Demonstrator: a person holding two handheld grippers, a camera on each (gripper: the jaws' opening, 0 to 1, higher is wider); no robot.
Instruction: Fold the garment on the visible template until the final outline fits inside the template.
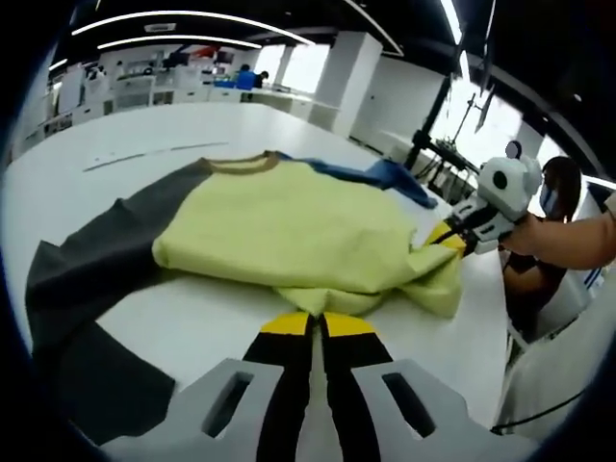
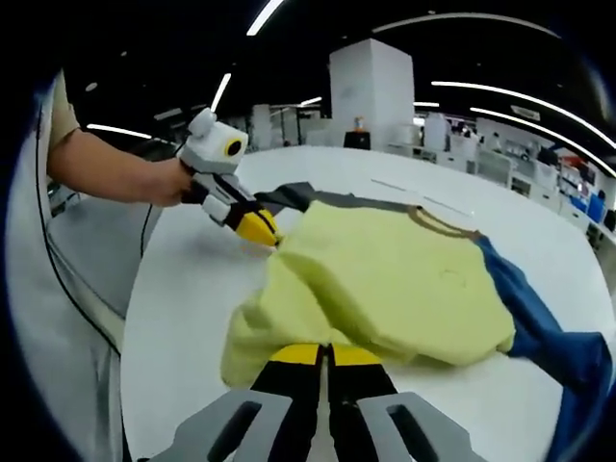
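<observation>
A sweatshirt with a pale yellow body [image 1: 298,226] [image 2: 395,279], a dark grey sleeve [image 1: 87,279], a blue sleeve [image 1: 385,173] [image 2: 553,337] and a brown collar lies on the white table [image 1: 192,327]. Its lower part is bunched and lifted. In the left gripper view, my left gripper [image 1: 313,322] is shut on the yellow hem at the near edge. My right gripper [image 1: 450,237] pinches the hem's right corner. In the right gripper view, my right gripper [image 2: 327,354] is shut on the yellow fabric, and the left gripper [image 2: 258,229] holds the far corner.
A thin marked line [image 1: 144,154] runs across the table beyond the garment. A seated person [image 1: 549,241] is at the table's right edge, near dark stands [image 1: 433,135]. White benches and shelves stand far behind. The table's edge [image 2: 135,318] curves close on the left.
</observation>
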